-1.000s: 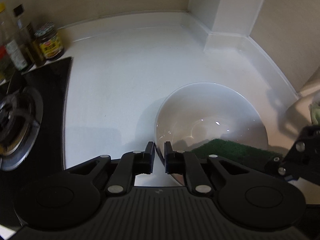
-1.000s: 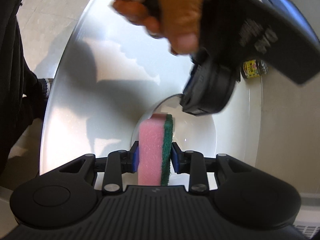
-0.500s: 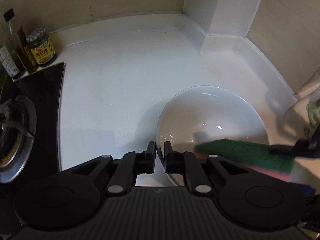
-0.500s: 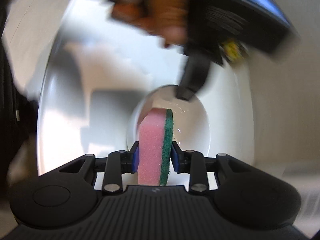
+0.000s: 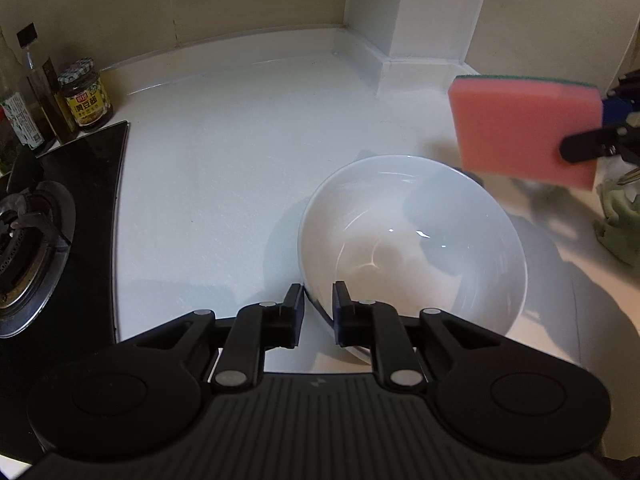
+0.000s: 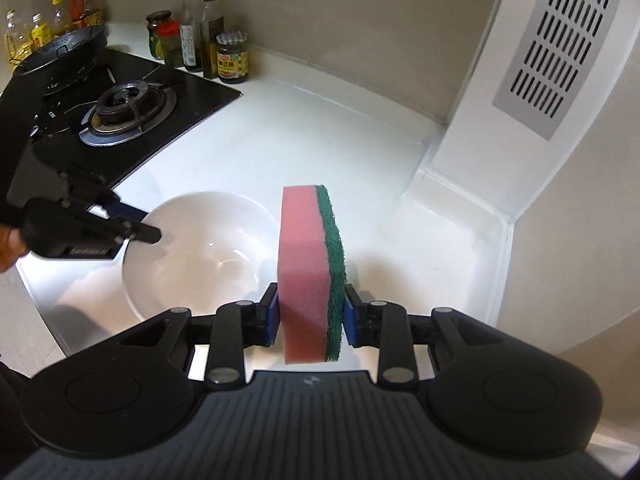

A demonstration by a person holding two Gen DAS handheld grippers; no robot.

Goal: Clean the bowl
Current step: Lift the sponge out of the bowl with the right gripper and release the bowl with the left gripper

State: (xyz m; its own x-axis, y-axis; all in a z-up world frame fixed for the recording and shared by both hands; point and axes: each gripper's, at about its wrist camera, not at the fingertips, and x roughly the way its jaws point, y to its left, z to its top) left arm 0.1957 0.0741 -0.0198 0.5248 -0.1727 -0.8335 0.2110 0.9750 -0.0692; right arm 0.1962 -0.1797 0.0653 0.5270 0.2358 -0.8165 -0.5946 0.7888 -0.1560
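Pink foam backed with a green scouring layer fills the gap of the right gripper (image 6: 309, 314): its two blue-padded fingers are pressed against the flat faces of the sponge (image 6: 310, 272), one on the pink side, one on the green, and the sponge stands on edge, poking forward past the fingertips. From the left wrist view the same sponge (image 5: 524, 130) hangs in the air above and beyond the far right rim of the bowl, clear of it.

The left gripper (image 5: 317, 306) has its fingers drawn close with only a narrow gap, and the near rim of the white bowl (image 5: 412, 240) sits in that gap, one finger outside the wall and one inside. In the right wrist view a fingertip reaches over the bowl's (image 6: 196, 248) left rim. The bowl sits upright on the white countertop (image 5: 224, 168), its inside glossy and bare.

To the left of the bowl lies a black glass hob (image 6: 132, 120) with a round gas burner (image 6: 126, 110). Behind the hob, against the beige wall, stand a jar with a yellow label (image 6: 232, 58) and several bottles (image 6: 200, 28). A dark pan (image 6: 60, 50) rests on the far burner. At the back right a white boxed column with a slotted grey vent (image 6: 556, 40) meets the counter corner. A pale green cloth (image 5: 618, 220) lies at the right edge.
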